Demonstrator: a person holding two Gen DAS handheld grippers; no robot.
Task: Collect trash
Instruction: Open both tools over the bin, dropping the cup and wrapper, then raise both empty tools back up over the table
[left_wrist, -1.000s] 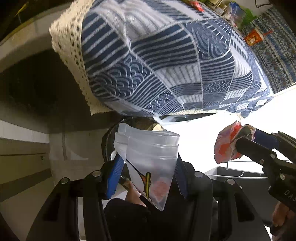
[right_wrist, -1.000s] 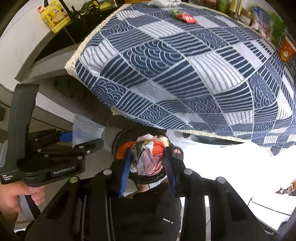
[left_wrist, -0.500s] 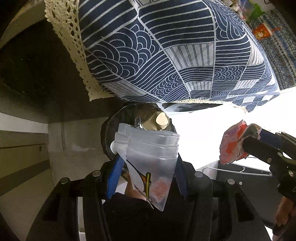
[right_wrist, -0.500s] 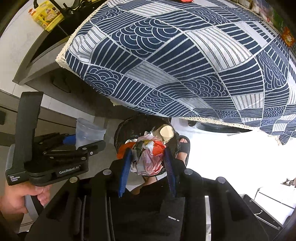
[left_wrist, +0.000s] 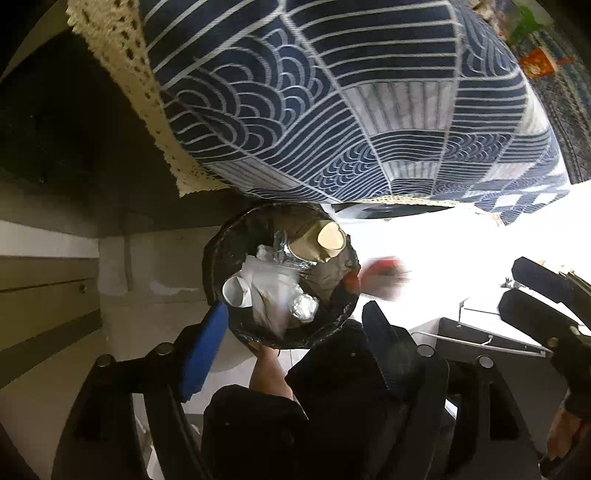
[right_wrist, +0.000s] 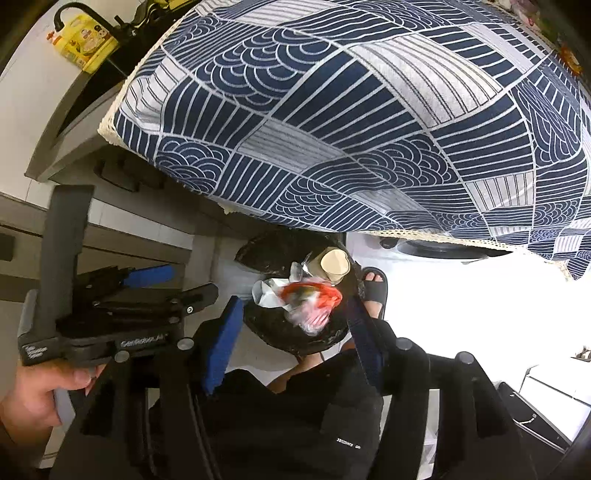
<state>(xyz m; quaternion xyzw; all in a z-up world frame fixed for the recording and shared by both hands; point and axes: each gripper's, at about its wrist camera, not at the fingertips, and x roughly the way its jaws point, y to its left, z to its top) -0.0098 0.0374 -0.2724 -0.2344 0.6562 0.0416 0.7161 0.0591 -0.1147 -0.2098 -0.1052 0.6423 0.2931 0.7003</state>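
A round black-lined trash bin (left_wrist: 218, 258) stands on the floor below both grippers; it also shows in the right wrist view (right_wrist: 273, 243). It holds a paper cup (left_wrist: 330, 238), foil and white scraps. My left gripper (left_wrist: 291, 332) is open above it, and the clear plastic cup (left_wrist: 266, 295) lies blurred inside the bin. My right gripper (right_wrist: 291, 325) is open too. The red and white crumpled wrapper (right_wrist: 312, 299) is blurred in mid-air over the bin; it also shows in the left wrist view (left_wrist: 380, 277).
A table with a blue and white patterned cloth (right_wrist: 369, 122) overhangs the bin. Grey cabinets (left_wrist: 48, 266) stand to the left. A sandalled foot (right_wrist: 375, 286) is beside the bin. A yellow box (right_wrist: 86, 40) sits on the counter.
Both grippers opened over the bin. The clear plastic cup left my left gripper and dropped in; the red wrapper left my right gripper and is falling.
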